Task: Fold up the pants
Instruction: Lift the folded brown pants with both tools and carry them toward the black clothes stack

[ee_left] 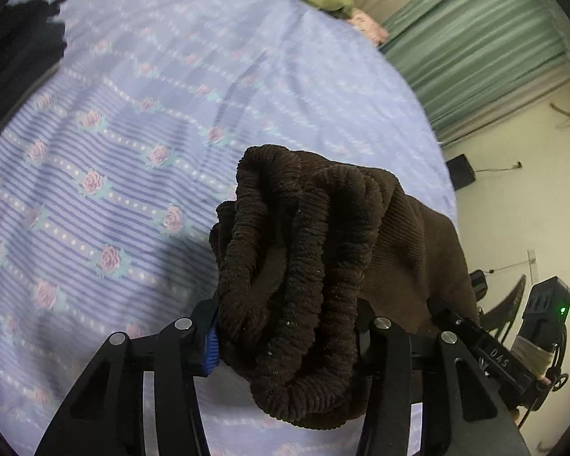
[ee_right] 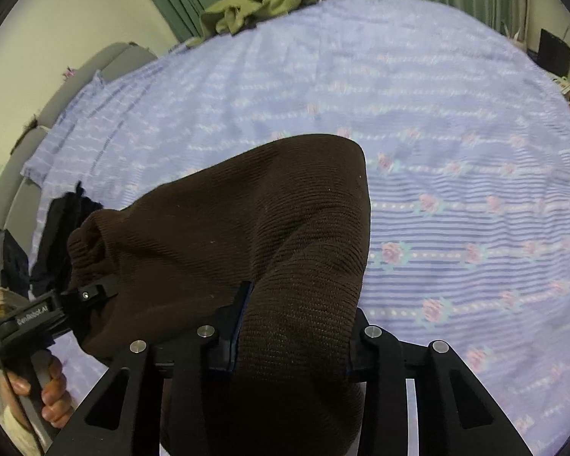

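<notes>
Brown pants [ee_left: 304, 266] hang above the bedsheet [ee_left: 133, 114], pinched in both grippers' jaws.

The right gripper [ee_right: 290, 342] clamps the brown pants [ee_right: 247, 235], which bulge toward twelve o'clock over the floral bedsheet [ee_right: 456, 152]. At eight o'clock, the left gripper [ee_right: 95, 292] apparently pinches their gathered edge.

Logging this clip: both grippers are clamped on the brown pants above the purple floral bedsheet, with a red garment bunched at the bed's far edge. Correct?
Nearly. The far garment is olive green, as the right wrist view shows. Both grippers do clamp the brown pants above the bedsheet.
</notes>
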`<state>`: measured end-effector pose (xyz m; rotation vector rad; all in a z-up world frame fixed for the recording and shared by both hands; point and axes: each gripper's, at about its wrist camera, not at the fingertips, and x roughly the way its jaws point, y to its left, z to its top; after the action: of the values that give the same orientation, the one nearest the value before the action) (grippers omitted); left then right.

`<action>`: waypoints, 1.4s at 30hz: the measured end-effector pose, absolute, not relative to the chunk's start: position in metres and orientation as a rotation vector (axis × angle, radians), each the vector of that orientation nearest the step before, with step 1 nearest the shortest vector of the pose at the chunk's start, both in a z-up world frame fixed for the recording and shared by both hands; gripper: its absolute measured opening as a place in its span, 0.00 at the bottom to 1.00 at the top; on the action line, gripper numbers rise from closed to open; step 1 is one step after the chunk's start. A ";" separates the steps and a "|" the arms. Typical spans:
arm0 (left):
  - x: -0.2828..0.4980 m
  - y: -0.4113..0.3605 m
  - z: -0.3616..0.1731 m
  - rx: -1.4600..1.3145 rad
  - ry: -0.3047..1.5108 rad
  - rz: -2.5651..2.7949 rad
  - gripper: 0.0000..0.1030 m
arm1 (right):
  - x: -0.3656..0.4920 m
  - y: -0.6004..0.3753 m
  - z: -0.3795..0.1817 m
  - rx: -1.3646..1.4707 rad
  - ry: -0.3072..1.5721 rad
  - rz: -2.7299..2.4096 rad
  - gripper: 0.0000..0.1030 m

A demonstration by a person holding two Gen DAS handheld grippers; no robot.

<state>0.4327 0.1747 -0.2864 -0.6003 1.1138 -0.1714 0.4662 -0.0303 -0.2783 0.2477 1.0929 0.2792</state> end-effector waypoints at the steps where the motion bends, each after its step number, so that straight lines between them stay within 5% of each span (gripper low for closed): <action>1: 0.426 0.173 -0.278 -0.593 1.094 -0.176 0.47 | 0.457 -0.034 -0.266 0.250 1.074 0.277 0.37; 13: 0.328 0.164 -0.128 -0.458 0.896 -0.226 0.43 | 0.341 -0.042 -0.128 0.242 0.905 0.272 0.37; 23: 0.258 0.186 -0.056 -0.514 0.744 -0.209 0.40 | 0.277 -0.031 -0.044 0.247 0.740 0.379 0.37; 42: 0.199 0.291 -0.014 -0.565 0.589 -0.043 0.38 | 0.273 0.063 -0.012 0.221 0.667 0.592 0.37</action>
<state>0.1986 0.2906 -0.0140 -0.5652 0.5886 -0.0429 0.2729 0.0631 -0.0119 0.2208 0.6674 0.5924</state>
